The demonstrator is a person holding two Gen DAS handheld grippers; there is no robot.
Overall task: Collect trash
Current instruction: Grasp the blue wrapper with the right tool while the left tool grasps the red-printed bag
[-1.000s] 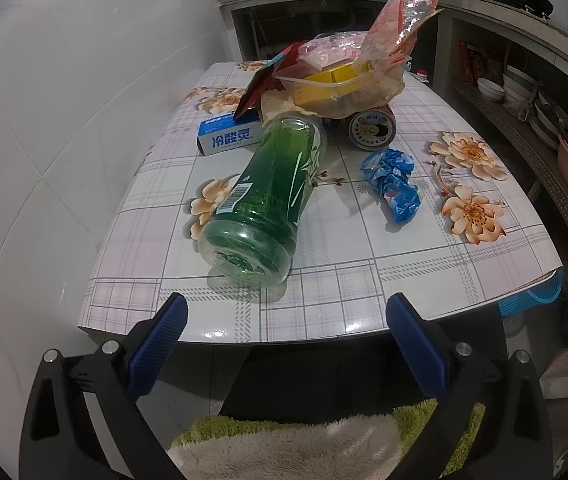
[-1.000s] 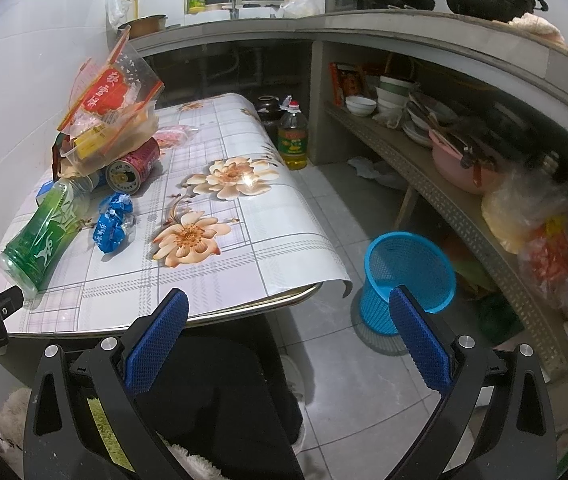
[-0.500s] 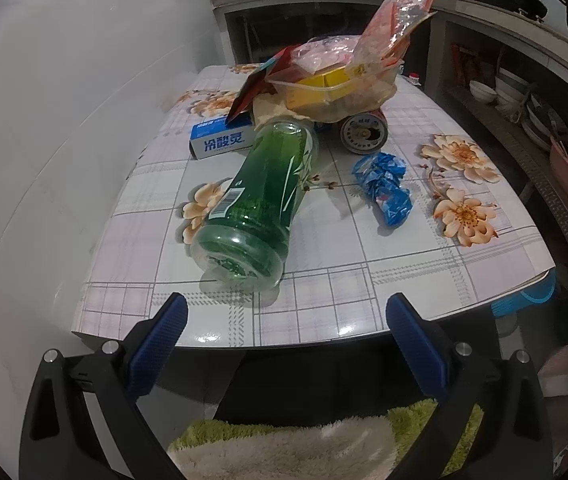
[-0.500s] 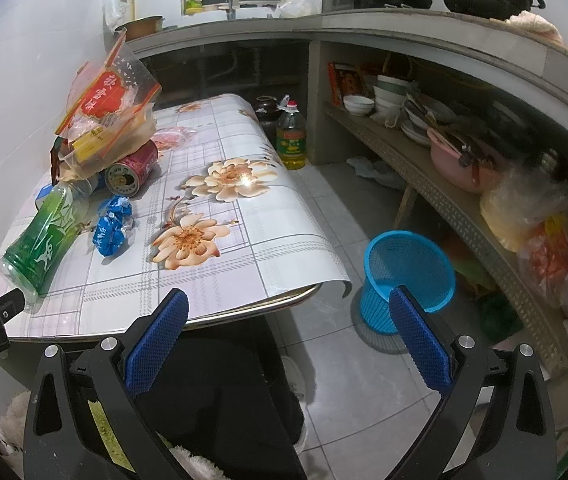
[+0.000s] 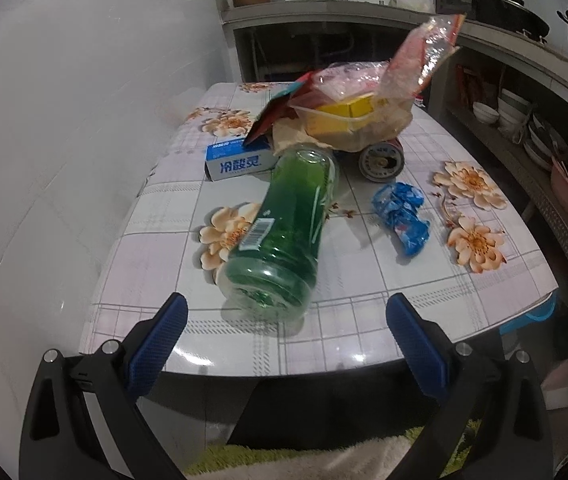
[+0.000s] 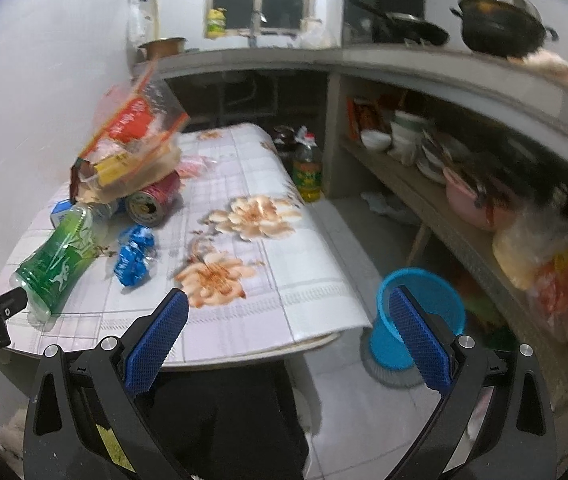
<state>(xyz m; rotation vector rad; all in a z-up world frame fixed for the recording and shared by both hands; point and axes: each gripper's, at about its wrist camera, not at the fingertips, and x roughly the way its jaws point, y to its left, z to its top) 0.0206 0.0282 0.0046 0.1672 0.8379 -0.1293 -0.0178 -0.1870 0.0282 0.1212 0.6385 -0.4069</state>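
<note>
A green plastic bottle (image 5: 284, 224) lies on its side on the flowered table (image 5: 355, 336), its base toward me. My left gripper (image 5: 285, 332) is open just short of that base, holding nothing. A crumpled blue wrapper (image 5: 401, 216) lies to the bottle's right. Behind them are a blue and white box (image 5: 238, 160), a tipped can (image 5: 381, 160) and a clear tub with wrappers (image 5: 357, 120). My right gripper (image 6: 287, 336) is open over the table's near edge, empty. The bottle (image 6: 58, 260), wrapper (image 6: 134, 254) and a blue waste basket (image 6: 419, 316) on the floor show there.
A white wall (image 5: 64, 140) runs along the table's left side. An oil bottle (image 6: 307, 168) stands on the floor past the table. Shelves with bowls and a pink basin (image 6: 467, 200) line the right side. Pans (image 6: 495, 24) sit on the counter.
My left gripper has moved closer to the table edge and the green bottle's base. My right gripper has shifted slightly forward; the view is blurred by motion. Both stay open.
</note>
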